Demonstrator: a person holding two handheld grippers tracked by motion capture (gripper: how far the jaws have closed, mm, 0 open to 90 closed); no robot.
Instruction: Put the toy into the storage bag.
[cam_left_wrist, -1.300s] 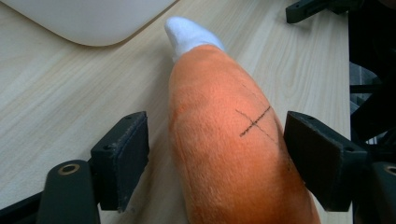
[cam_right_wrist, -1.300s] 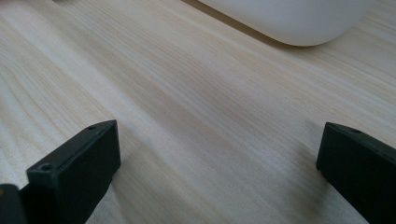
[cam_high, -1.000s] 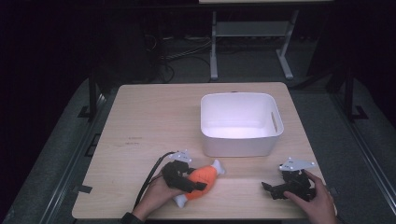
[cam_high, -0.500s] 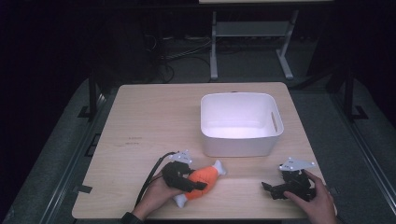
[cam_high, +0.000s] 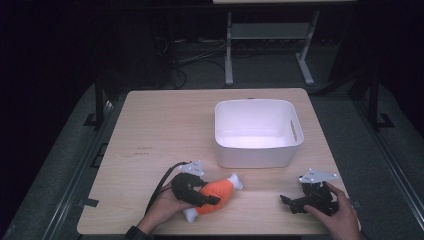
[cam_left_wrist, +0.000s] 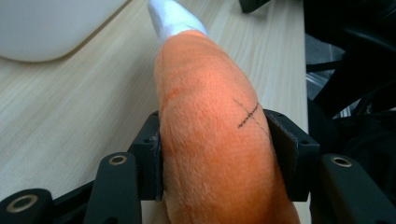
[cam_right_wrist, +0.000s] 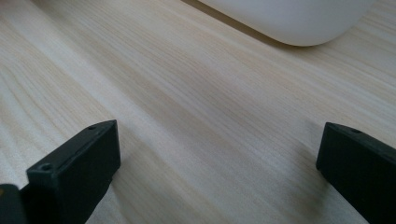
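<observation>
- Since the earlier picture, the jaws of the left gripper (cam_high: 207, 195) have been closed in on the orange toy (cam_high: 216, 192), and the toy is now pinched between them.
- In the left gripper view, the soft orange body (cam_left_wrist: 210, 140) is squeezed by a black pad on each side.
- The toy is laid on the table (cam_high: 165, 130), and its long way runs straight ahead from the left gripper, with its white tip (cam_left_wrist: 170, 18) farthest out.
- The white bin (cam_high: 257, 131) is found past that white tip, a little to one side, near but apart from the toy.
- The right gripper (cam_high: 292, 202) is kept low over the table, well apart from the toy, with its jaws spread wide and nothing between them.
- The toy is nearer to the left hand (cam_high: 160, 212), so the lift toward the bin would likely be done by it.
</observation>
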